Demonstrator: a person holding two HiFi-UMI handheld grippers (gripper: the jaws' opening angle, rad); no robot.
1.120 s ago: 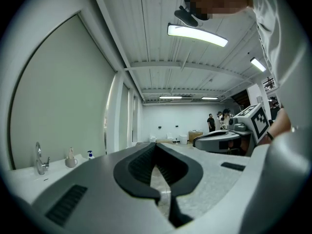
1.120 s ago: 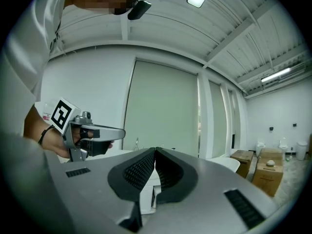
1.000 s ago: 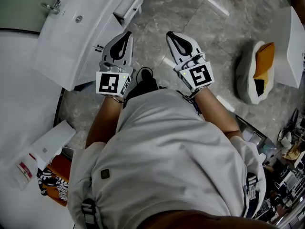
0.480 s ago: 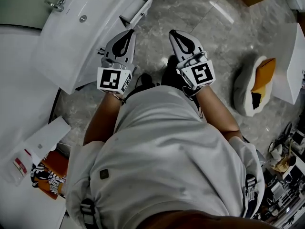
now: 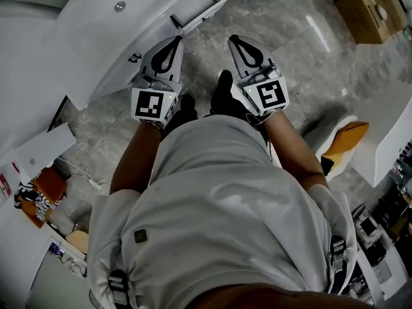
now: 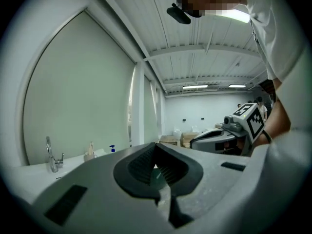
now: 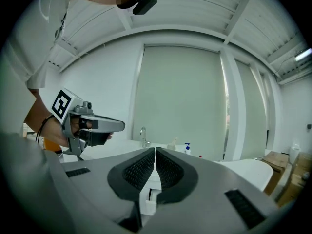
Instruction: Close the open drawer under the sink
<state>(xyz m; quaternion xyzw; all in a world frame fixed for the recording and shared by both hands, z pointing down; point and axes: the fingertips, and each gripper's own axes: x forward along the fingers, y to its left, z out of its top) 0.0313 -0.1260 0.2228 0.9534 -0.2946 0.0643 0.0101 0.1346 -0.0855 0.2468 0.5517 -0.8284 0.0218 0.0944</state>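
In the head view a white sink vanity fills the upper left, and its open drawer juts out toward the marble floor. My left gripper is shut and empty, its tip just below and left of the drawer front, apart from it. Beside it, my right gripper is also shut and empty, to the right of the drawer. In the left gripper view the jaws of the left gripper meet, with the faucet at the left. From the right gripper view, the right gripper points at the faucet and countertop.
A cardboard box sits on the floor at the upper right. A white and yellow bag lies to the right. Papers and packets lie at the lower left. The person's dark shoes stand below the grippers.
Both grippers have moved forward and lower toward the vanity. The drawer now lies closer to their tips, and the cardboard box has come into view.
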